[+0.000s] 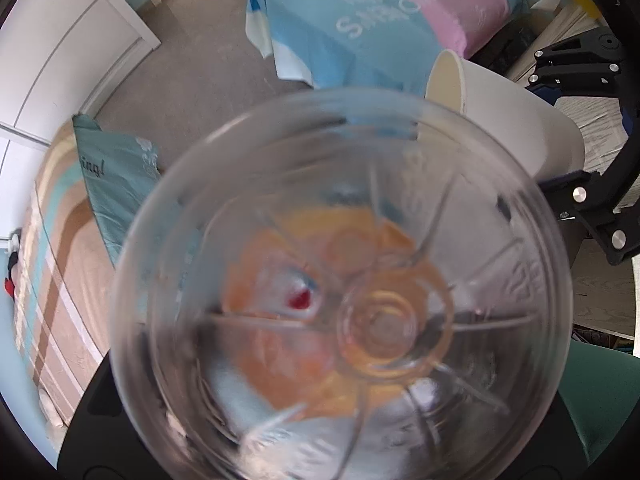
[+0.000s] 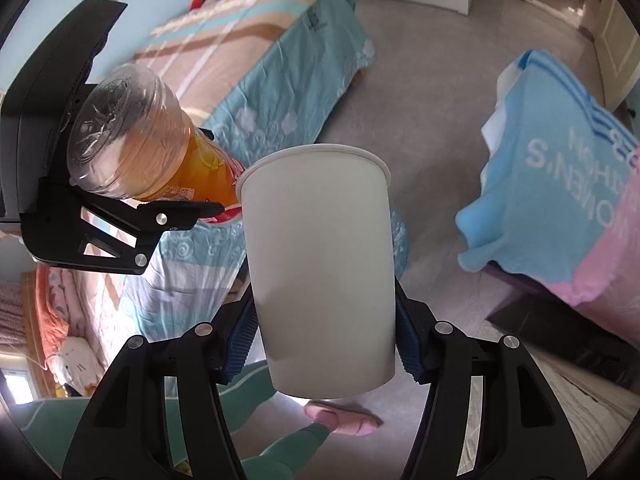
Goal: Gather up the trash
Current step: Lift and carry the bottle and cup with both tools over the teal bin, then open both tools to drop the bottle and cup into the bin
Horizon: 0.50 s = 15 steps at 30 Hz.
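Holding both bits of trash already: the right gripper has its blue pads pressed on the lower wall of the white paper cup, and the left gripper has its jaws closed around the plastic bottle, clear base pointing back at its own camera. Cup looks empty and feather-light, thin wall, so I'd guess it dents if squeezed harder; gripping low near the stiffer base seems smart. Bottle looks empty too, only an orange label showing through, smooth and probably a bit slippery but fairly rigid. Both are up in the air, near each other, over no worktop. Below is grey floor, a slippered foot, then the striped bed and a blue-and-pink cloth beyond.
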### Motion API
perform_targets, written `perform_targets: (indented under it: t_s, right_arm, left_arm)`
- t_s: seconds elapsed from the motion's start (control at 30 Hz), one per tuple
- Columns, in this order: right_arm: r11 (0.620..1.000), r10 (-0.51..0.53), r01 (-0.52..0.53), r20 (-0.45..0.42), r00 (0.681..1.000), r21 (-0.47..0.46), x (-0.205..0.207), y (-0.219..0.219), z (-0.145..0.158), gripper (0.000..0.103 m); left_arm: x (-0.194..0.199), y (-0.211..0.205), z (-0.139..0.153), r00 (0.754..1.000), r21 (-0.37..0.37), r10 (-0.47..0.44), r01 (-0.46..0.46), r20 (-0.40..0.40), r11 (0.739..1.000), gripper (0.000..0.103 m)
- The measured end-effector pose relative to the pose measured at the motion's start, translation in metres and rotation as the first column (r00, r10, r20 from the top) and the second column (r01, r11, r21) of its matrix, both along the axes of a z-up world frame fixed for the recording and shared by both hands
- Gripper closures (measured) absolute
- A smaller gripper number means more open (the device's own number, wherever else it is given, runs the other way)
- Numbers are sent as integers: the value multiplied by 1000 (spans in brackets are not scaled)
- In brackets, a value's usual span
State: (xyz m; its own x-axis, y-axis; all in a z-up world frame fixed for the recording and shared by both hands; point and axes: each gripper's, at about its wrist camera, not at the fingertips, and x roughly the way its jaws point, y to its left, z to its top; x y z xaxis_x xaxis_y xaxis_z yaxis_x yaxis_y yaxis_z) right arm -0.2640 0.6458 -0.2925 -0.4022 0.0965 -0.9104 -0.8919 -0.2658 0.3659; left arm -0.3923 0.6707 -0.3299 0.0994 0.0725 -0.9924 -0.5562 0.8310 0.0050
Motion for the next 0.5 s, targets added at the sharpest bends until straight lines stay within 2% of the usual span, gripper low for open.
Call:
perform_targets:
  t_s: [0.17,0.33,0.5]
  right_arm:
    - [995,-12,12,-6,1000,-98,-18,8,-74,42]
    - [976,-78,72,-21,997,-205,-31,10,-145,42]
    - [952,-152,140,-23,988,-272,-38,13,-198,42]
  left_arm:
    - [-9,4,-56,1000,-59,24,-25,-18,998,46]
    - [-11,9,-106,997,-165,74,-74,-5,983,46]
    - [-7,23,-141,994,-181,104,-108,-32,977,45]
